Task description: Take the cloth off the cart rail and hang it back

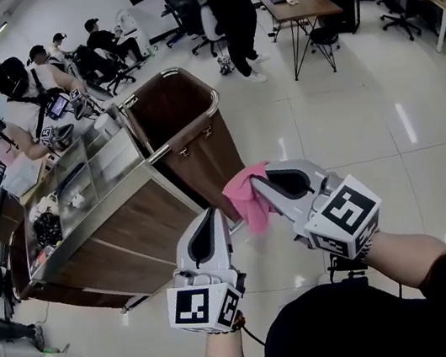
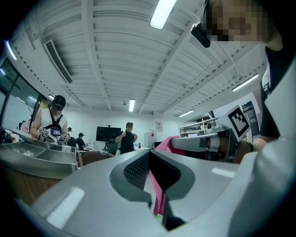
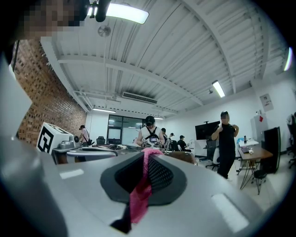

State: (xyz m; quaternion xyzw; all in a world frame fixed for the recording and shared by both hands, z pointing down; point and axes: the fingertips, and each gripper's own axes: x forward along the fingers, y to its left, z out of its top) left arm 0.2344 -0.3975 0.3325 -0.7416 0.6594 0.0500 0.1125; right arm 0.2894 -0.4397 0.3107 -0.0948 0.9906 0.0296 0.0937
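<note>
Pink and bunched, the cloth [image 1: 248, 201] hangs in the air just off the near corner of the wooden cart [image 1: 142, 230], pinched tight in the right gripper [image 1: 258, 182]. Both forearms reach forward, with the left gripper [image 1: 210, 213] just beside. A pink strip shows in its narrow slit, but I can't tell if it grips.
</note>
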